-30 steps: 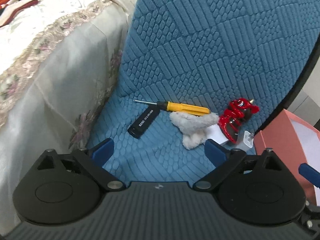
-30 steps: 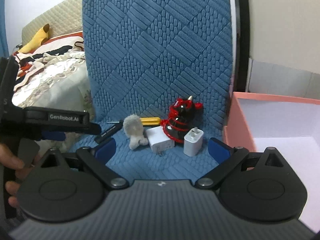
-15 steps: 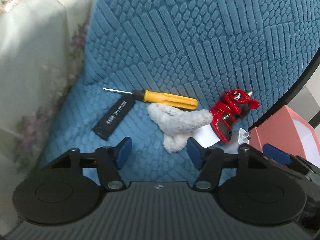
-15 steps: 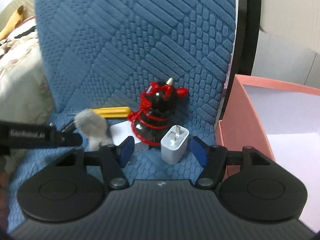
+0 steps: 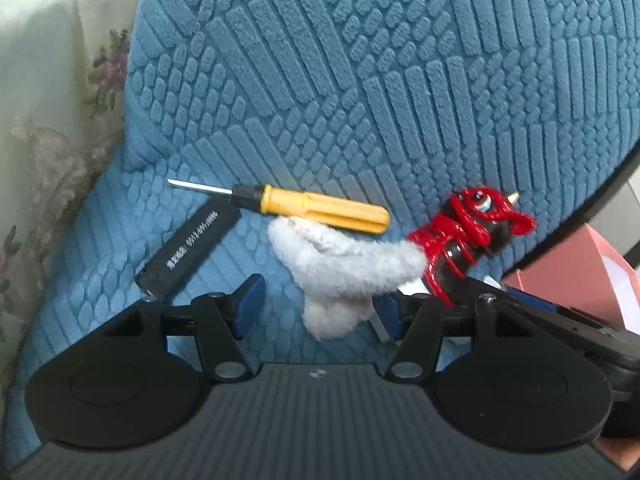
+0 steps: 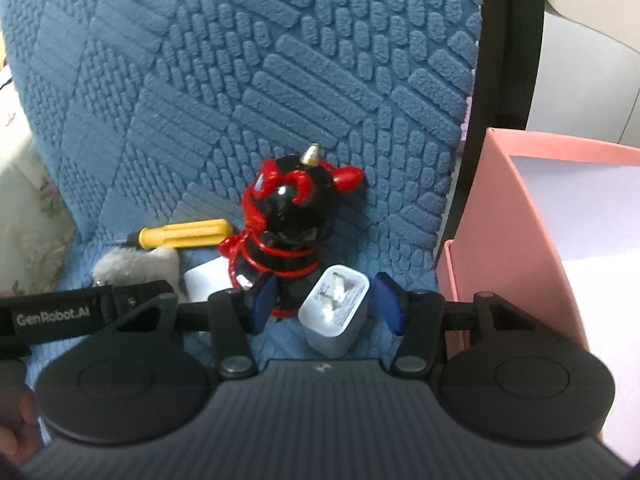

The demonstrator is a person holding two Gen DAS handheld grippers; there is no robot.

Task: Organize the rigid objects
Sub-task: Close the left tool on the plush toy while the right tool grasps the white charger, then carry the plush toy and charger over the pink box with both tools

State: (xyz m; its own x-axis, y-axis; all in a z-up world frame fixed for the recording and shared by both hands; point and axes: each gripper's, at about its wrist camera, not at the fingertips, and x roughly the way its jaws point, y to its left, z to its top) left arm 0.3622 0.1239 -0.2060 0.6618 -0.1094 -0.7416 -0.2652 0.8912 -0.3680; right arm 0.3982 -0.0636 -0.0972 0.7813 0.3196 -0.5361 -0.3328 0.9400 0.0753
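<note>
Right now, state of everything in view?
left tongs: open, around the plush's lower end
right tongs: open, straddling the charger
plush: lying flat
charger: prongs toward the camera
screwdriver: lying flat
figurine: upright
black stick: lying flat
pink box: open

blue textured chair cover (image 5: 360,80), floral bedspread (image 5: 48,92)

Your left wrist camera sits low over the blue seat (image 5: 120,280), close in, facing the backrest with the screwdriver (image 5: 304,210) ahead. Your right one looks the same way from further right, beside the pink box (image 6: 516,248). Both share the screwdriver, the figurine (image 6: 292,228) and the fluffy toy (image 5: 340,272).
</note>
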